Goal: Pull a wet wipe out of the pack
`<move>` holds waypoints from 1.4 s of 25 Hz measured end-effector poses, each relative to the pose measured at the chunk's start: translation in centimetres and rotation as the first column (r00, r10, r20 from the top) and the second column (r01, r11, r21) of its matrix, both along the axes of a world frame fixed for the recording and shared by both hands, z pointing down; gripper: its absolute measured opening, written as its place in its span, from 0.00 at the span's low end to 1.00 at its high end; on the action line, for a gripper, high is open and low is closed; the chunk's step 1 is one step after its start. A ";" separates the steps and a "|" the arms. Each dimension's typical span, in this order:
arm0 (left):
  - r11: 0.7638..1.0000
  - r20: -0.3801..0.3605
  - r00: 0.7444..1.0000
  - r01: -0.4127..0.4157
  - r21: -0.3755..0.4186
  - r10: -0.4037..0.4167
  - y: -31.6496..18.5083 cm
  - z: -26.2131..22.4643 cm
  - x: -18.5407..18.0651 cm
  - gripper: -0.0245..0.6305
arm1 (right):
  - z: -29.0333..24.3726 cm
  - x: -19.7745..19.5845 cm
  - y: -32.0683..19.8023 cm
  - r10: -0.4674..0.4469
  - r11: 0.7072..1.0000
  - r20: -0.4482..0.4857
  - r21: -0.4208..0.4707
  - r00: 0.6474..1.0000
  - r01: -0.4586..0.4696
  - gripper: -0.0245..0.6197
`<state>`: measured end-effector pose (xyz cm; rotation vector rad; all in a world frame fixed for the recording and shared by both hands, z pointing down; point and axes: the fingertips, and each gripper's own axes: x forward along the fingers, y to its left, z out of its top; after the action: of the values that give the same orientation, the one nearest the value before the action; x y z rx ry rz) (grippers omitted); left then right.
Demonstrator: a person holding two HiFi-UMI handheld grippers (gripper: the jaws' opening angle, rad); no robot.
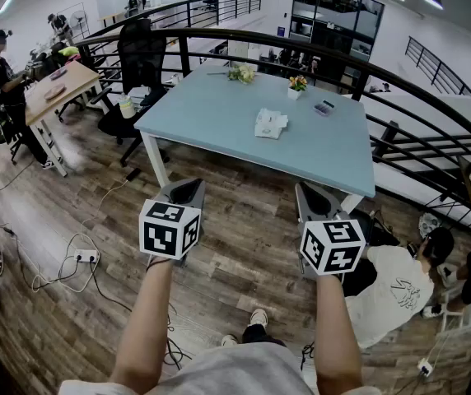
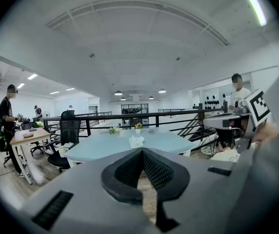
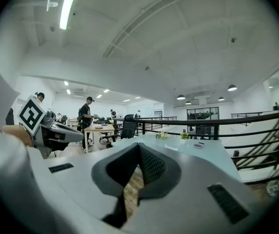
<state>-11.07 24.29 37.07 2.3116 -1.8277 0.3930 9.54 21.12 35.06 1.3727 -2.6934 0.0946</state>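
The wet wipe pack (image 1: 271, 123) is a white packet with a crumpled wipe on top, lying near the middle of the light-blue table (image 1: 219, 113). In the left gripper view the pack (image 2: 136, 141) shows small, just above the jaw tips. Both grippers hang over the wooden floor, short of the table's near edge and well away from the pack. My left gripper (image 1: 188, 192) is shut with nothing in it, its tips (image 2: 142, 150) meeting. The right gripper (image 1: 314, 197) is also shut and empty, its tips (image 3: 138, 145) together.
Two small flower pots (image 1: 298, 83) (image 1: 241, 74) and a small dark device (image 1: 324, 107) sit at the table's far side. A black railing (image 1: 400, 89) curves behind it. An office chair (image 1: 141, 56) and wooden desk (image 1: 58, 85) stand left. A person (image 1: 392, 286) crouches at lower right; cables (image 1: 79, 257) lie on the floor.
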 end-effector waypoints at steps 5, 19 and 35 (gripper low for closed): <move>1.000 0.019 1.000 -0.009 0.000 0.009 0.2 0.6 0.3 0.03 | 0.3 -0.3 0.4 -0.002 1.000 -0.011 0.004 1.000 0.002 0.05; 1.000 0.033 0.999 0.015 -0.017 -0.015 -0.8 1.7 -0.3 0.03 | 1.6 -1.0 -0.3 -0.028 0.999 0.007 -0.018 1.000 0.028 0.06; 0.999 0.057 0.998 0.020 -0.034 -0.018 -8.4 2.4 0.1 0.03 | 2.2 -1.5 -7.4 -0.062 0.997 0.021 -0.039 0.998 0.062 0.21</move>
<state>-10.97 15.86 39.49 2.2814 -1.8522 0.4876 8.03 13.71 37.22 1.2831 -2.7325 0.1556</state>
